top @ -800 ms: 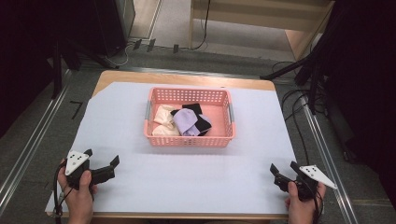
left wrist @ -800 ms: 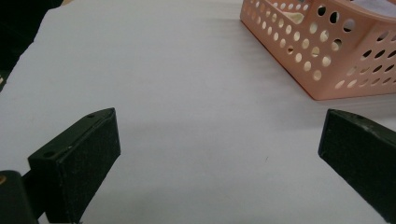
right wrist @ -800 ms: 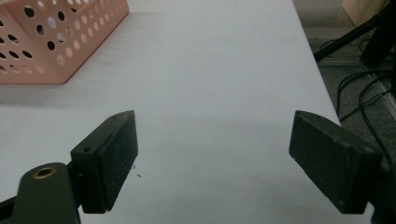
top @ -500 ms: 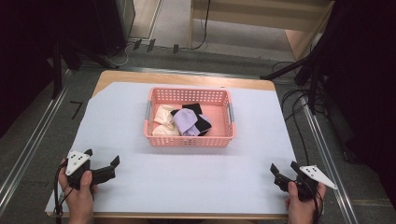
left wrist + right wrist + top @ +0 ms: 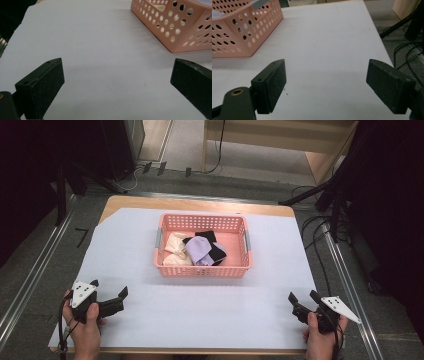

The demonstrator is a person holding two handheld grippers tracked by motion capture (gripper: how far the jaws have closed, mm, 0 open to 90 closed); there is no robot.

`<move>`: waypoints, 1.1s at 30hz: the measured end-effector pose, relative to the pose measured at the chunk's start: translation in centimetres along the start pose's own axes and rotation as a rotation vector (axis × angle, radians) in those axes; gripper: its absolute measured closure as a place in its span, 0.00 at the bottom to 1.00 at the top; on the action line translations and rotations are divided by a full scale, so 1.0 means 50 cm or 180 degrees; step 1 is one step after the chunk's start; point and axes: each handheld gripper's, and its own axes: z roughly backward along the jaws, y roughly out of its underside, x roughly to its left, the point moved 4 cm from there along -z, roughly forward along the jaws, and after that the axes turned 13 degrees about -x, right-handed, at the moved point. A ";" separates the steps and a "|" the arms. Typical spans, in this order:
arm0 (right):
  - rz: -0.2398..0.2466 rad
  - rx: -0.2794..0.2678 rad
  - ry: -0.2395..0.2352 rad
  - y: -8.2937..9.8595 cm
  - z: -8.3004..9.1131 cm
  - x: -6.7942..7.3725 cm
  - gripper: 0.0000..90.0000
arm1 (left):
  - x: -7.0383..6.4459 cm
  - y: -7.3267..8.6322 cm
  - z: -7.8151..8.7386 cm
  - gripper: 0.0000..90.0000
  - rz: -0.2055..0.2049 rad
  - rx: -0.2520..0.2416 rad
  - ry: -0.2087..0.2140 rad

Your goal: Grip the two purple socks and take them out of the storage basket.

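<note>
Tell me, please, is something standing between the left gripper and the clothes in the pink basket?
Only the basket's own near wall. The left gripper, open, sits at the near left over bare white sheet; the clothes lie behind that wall, open from above.

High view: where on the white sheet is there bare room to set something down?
Bare sheet runs along the near edge between the left gripper and right gripper, and on both sides of the pink basket. Only the basket is crowded, with folded cloths.

my wooden table (image 5: 150,201) wore a white sheet (image 5: 125,250), and a pink basket (image 5: 202,268) sat mid-sheet toward the far edge.
</note>
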 end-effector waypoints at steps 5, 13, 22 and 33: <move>-0.0074 -0.0008 -0.0042 -0.008 -0.004 0.014 0.18 | 0.003 0.000 -0.001 0.00 0.0030 0.0038 0.0008; 0.0007 0.0004 -0.0005 -0.024 -0.010 0.052 0.16 | 0.002 0.000 -0.001 0.00 0.0009 0.0015 0.0024; -0.0201 0.0023 -0.0167 -0.053 -0.020 0.068 0.15 | -0.003 0.001 -0.002 0.00 -0.0076 0.0045 -0.0009; -0.0117 0.0027 -0.0210 -0.075 -0.048 0.108 0.15 | -0.010 0.001 0.001 0.00 -0.0164 -0.0012 0.0017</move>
